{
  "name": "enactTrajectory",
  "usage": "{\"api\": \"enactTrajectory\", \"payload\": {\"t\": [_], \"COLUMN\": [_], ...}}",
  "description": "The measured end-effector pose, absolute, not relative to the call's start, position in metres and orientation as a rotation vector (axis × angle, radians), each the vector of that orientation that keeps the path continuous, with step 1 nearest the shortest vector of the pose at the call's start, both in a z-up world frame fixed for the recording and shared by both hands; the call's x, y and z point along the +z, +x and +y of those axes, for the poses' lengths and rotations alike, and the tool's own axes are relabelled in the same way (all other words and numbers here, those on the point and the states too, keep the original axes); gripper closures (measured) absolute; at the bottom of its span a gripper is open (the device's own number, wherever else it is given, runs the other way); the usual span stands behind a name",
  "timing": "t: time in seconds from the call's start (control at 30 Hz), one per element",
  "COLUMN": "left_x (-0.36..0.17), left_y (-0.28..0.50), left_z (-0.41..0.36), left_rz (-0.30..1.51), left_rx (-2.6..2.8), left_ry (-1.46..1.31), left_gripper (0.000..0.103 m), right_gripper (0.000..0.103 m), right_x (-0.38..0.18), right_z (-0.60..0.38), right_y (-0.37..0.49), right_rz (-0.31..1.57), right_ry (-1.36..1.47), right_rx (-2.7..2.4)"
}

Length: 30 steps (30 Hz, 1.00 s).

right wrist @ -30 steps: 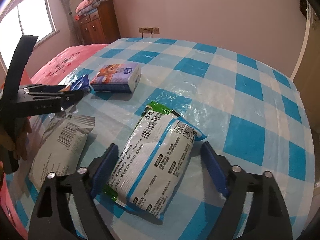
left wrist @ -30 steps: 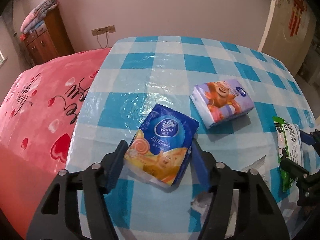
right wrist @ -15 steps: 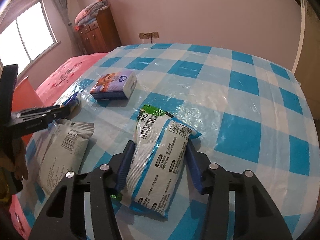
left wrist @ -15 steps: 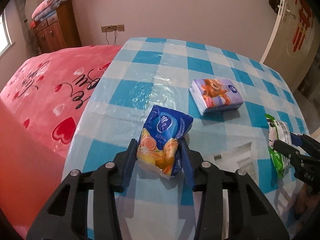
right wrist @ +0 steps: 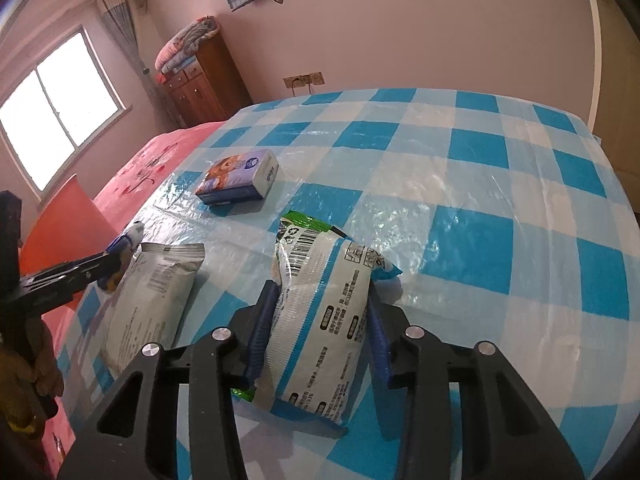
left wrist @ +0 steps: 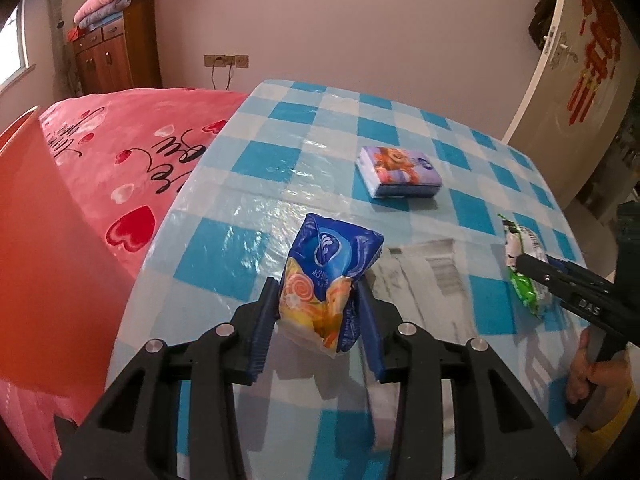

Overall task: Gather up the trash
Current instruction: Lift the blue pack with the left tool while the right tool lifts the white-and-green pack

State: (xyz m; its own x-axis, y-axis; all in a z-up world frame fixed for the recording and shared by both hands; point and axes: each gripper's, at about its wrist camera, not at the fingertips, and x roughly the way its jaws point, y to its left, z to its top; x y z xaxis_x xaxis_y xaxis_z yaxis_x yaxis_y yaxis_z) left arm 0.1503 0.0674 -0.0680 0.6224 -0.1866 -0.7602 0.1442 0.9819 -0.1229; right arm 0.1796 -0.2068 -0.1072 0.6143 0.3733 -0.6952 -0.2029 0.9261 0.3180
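The left gripper (left wrist: 318, 320) angles down toward the table (left wrist: 256, 152) near its left edge, beside the pink bedspread (left wrist: 120, 168) and an orange bin (left wrist: 36, 260). Its jaws are clenched on the blue tissue pack (left wrist: 328, 272), squeezing the lower, orange-printed half so the wrapper buckles. The pack stands between the fingers with its long axis running away from the camera and upward, blue end farthest out, and it looks lifted off the checked cloth.

Between the grippers a grey pouch (right wrist: 156, 300) lies flat, barcode end away from the person. Farther back a purple tissue pack (right wrist: 240, 178) lies flat on the table, well apart from both grippers.

The right gripper (right wrist: 318, 312), held by a hand (left wrist: 592, 376), also tilts downward. Its jaws are closing, and the pads already press both sides of the white packet (right wrist: 320, 304), pinching it at mid-length. The packet's long axis runs along the fingers, green barcode end pointing away. Its near end hangs toward the camera; whether it rests on the cloth I cannot tell.
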Motion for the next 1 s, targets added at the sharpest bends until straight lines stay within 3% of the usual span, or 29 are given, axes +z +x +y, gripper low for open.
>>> {"api": "enactTrajectory", "payload": {"t": [1.0], "left_x": [-0.028], "left_y": [0.073], "left_z": [0.095], "left_rz": [0.77], "left_rx": [-0.241], "left_ry": [-0.146], "left_gripper": [0.063], "right_gripper": [0.065], "right_x": [-0.066], "right_z": [-0.181], "right_y": [0.129], "right_rz": [0.812], "right_ry": [0.179], "right_rx": [0.314]}}
